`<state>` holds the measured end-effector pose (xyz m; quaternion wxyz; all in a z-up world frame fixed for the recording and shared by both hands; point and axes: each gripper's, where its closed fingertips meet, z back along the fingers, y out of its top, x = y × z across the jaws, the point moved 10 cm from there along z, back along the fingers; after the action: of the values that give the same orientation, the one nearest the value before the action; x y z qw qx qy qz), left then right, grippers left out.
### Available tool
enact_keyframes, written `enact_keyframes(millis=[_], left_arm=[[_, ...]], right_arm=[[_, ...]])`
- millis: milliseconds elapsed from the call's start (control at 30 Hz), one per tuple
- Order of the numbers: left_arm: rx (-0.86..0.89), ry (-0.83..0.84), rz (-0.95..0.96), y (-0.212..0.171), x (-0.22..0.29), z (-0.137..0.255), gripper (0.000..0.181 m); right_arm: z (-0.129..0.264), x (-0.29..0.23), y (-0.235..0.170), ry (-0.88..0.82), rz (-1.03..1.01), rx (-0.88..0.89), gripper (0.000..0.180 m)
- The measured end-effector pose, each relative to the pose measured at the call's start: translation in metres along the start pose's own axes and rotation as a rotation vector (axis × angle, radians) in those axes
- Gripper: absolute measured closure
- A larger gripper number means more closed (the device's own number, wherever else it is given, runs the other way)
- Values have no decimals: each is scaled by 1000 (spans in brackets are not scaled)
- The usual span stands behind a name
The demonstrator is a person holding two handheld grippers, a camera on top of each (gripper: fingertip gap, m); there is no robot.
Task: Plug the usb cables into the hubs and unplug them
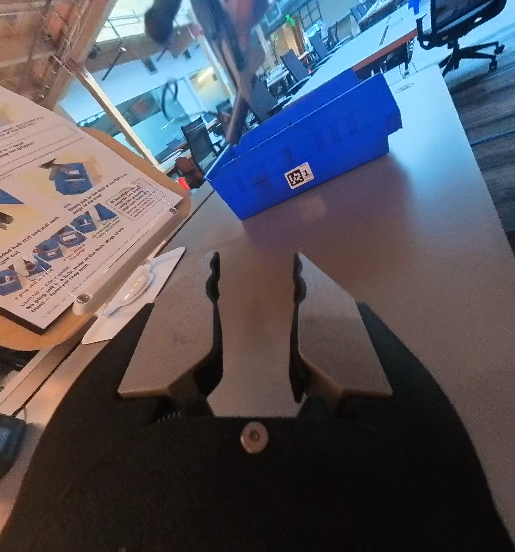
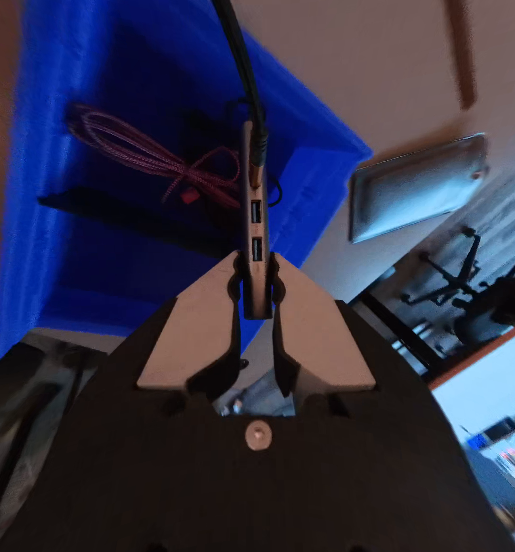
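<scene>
In the left wrist view the left gripper (image 1: 256,263) hangs low over the grey worktop (image 1: 370,268), its tongs apart with nothing between them. Ahead of it, toward the far edge of the worktop, stands a blue bin (image 1: 310,149) bearing a small square marker sticker (image 1: 298,179) on its near wall; at the left edge an instruction sheet (image 1: 56,209) leans on a wooden board. In the right wrist view the right gripper (image 2: 256,260) has its tongs clamped on the lower end of a slim grey usb hub (image 2: 254,239), held edge-on above the open blue bin. Two empty ports face the camera, and beyond them a black cable (image 2: 250,89) with a gold-collared plug (image 2: 257,174) sits in the hub and runs away toward the top of the frame. A coiled magenta braided cable (image 2: 148,155) lies on the bin floor below. The hub looks light, rigid and smooth-sided, so it may slip or twist under a sideways tug; gripping across its flat faces near one end, as here, seems sound. The cable is limp, so the free gripper would best take the stiff plug collar just beside the hub and pull straight along the port.
</scene>
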<state>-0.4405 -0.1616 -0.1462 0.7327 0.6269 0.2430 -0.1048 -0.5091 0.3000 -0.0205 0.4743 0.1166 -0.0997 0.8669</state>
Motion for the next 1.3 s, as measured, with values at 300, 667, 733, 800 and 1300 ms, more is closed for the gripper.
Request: enact_keyframes(millis=[300,667,733,800,1300], left_arm=[[-11,15,3,-1,-3,1,136],[-93,19,25,-4,-4,-2,126],[-97,47,-5,-3,-3,-2,127],[-113,64,14,-3,-2,-3,127],[-230,377,284,97,-10,127,114]], right_arm=[[-115,-8,25,-23,106,-323,163],[17,-19,-47,-78,-197,392,124],[38,-49,-78,-57,-237,640,128],[48,-84,-110,-24,-249,883,123],[-28,-214,-189,-11,-428,1163,62]])
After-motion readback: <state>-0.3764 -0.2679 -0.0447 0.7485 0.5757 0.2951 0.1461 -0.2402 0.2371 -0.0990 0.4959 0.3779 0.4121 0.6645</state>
